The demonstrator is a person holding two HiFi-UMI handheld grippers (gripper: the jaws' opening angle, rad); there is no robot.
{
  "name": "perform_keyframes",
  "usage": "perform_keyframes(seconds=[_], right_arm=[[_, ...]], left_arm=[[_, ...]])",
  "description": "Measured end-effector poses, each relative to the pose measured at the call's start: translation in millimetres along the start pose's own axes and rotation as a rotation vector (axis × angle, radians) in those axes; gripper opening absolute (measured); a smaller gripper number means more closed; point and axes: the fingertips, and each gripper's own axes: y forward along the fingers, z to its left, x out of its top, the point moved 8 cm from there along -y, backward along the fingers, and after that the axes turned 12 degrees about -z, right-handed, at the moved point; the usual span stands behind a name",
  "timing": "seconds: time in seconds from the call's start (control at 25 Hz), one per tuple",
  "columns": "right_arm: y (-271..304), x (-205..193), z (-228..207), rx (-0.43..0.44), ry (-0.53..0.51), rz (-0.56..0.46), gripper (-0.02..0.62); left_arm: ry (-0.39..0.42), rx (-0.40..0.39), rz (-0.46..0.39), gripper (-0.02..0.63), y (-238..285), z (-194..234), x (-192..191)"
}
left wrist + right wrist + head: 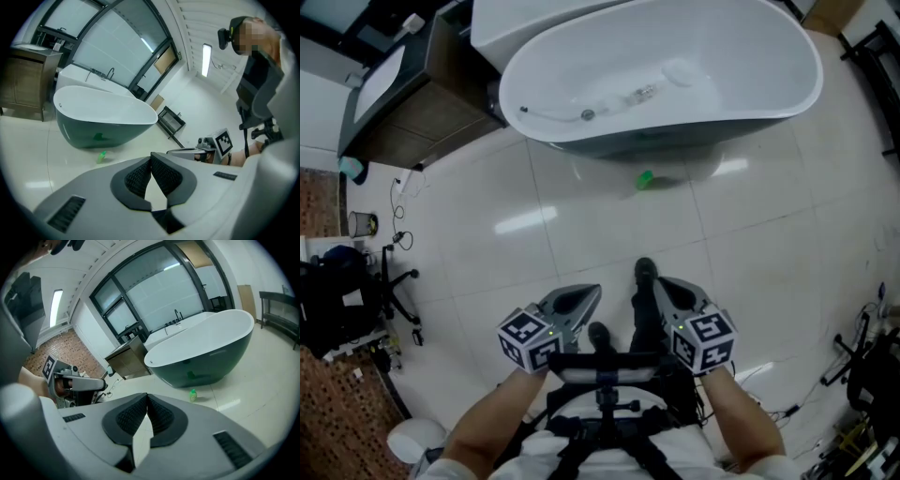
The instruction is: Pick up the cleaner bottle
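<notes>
"Bottle [645, 179] spotted?"
"Small green one on the floor [581, 225], just beside the bathtub [675, 141], well ahead of me. Probably upright, though it's too small to be sure."
"Worry?"
"My left gripper [592, 291] and right gripper [661, 283] are both clenched and empty. Arriving like that, I'd topple it. Both point forward and down, side by side."

Thing: a small green plastic cleaner bottle [645, 179] [101, 156] [193, 395].
Look: bright green, with a paler patch on its front. It is too small to read any words on it.
Pose: it seems to stand up, top end up.
Place: on the shiny white tiled floor [581, 244], just beside the dark outer side of the big tub [675, 141].
Mirror spot: a green smudge of the bottle shows on the tub's shiny side.
</notes>
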Motion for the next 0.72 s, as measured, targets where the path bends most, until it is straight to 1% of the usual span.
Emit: perform_keyframes(seconds=[0.16,0.32,0.48,0.72], right_arm=[[11,-7,-20,-0.008,0.014,0.037,0.009],[22,-19,-37,-0.002,0.015,0.076,0.009],[33,-30,-53,0.012,-0.001,0.107,0.009],[40,-54,-83,0.003,0.044,0.147,0.009]], left_arm=[[-0.021,-0.01,0.044,0.0,33,23,-13],[-0.023,0.003,0.082,0.0,64,49,-28],[-0.023,0.02,0.102,0.0,95,69,-39],[0.004,0.04,0.119,0.0,134,93,-57]])
